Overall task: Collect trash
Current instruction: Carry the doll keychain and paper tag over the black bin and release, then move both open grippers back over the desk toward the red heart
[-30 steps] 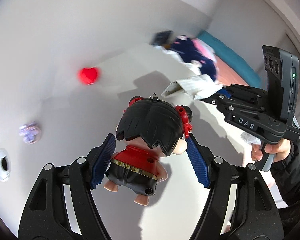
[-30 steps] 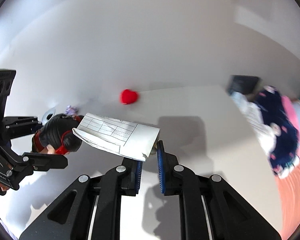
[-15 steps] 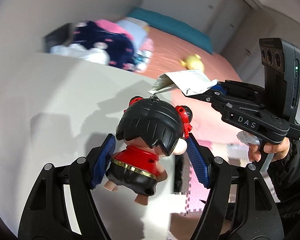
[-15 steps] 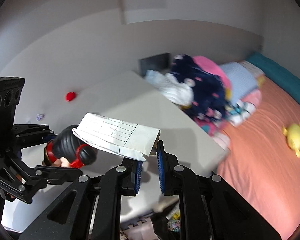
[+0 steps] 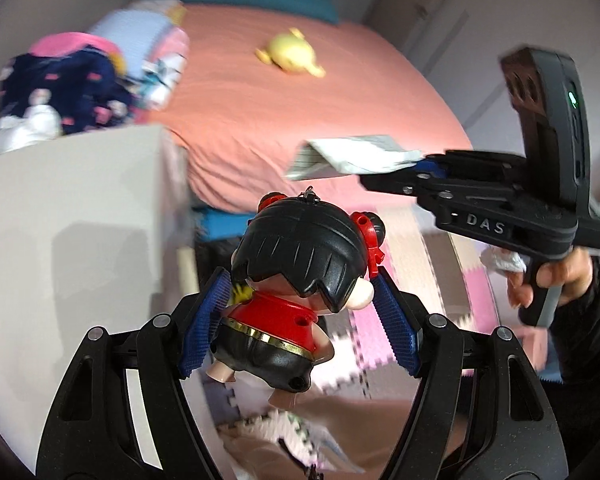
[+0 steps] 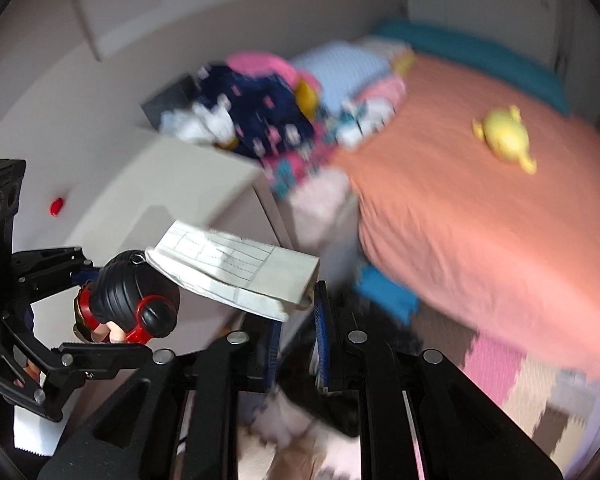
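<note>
My left gripper (image 5: pixel 300 312) is shut on a plastic doll (image 5: pixel 296 288) with black hair, a red top and black trousers, held in the air past the white table's edge. The doll also shows in the right wrist view (image 6: pixel 132 300). My right gripper (image 6: pixel 298 316) is shut on a folded sheet of printed paper (image 6: pixel 236 268), held beside the doll. In the left wrist view the paper (image 5: pixel 352 156) sticks out of the right gripper (image 5: pixel 420 168) at the upper right.
A white table (image 5: pixel 72 216) lies to the left, with a red object (image 6: pixel 57 205) on it. A bed with a salmon cover (image 6: pixel 480 216), a yellow toy (image 6: pixel 504 136) and piled clothes (image 6: pixel 260 120) lies ahead. Foam floor mats (image 5: pixel 432 252) lie below.
Both grippers have swung right, away from the white table and toward the bed and floor mats. Each keeps hold of its load: doll in the left, paper in the right.
</note>
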`<state>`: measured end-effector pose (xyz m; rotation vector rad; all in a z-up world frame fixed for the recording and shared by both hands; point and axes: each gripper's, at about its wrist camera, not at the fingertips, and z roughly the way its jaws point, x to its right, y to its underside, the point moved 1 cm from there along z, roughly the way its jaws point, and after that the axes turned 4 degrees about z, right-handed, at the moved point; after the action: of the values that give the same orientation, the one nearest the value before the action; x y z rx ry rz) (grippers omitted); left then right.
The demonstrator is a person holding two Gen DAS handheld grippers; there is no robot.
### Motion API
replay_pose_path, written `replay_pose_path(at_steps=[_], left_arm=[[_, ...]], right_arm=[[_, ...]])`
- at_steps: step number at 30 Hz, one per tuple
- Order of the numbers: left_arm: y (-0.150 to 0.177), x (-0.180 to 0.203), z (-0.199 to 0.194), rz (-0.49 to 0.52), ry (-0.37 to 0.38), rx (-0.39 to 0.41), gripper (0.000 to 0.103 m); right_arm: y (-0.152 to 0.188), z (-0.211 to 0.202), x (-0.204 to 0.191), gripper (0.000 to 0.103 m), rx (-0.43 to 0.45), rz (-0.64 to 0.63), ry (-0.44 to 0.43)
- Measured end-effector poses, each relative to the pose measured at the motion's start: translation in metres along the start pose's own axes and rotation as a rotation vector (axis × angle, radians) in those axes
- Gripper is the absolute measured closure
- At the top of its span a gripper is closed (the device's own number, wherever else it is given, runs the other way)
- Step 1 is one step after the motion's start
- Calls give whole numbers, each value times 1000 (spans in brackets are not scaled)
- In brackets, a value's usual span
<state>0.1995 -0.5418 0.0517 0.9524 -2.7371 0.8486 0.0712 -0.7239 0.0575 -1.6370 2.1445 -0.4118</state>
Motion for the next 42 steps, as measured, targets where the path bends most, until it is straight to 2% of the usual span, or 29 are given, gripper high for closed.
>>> replay_pose_path(at_steps=[1,2,3,5,11,21,31,42], left_arm=[[-3,2,7,16,-15,-17,13],[-5,8,14,41,-58,-20,6],[-6,10,15,58,-84,-17,6],[-10,10,20,57,-104,-23,6],[-14,12,16,19,-83,-13,6],[-3,-1,5,-36,-95,-1,6],[36,-43,-35,-166,-169,38,6],[110,-97,-101,-385,-306,119,6]], right_arm=[[4,2,7,62,-20,21,13],[7,4,15,38,-28,44,39],[10,4,21,34,-28,67,72],[15,0,36,34,-10,107,87],[21,-15,54,34,30,154,94],[14,-20,32,34,68,123,35],[-12,0,-40,34,83,-11,-100],[-28,30,-150,34,36,-212,-244]])
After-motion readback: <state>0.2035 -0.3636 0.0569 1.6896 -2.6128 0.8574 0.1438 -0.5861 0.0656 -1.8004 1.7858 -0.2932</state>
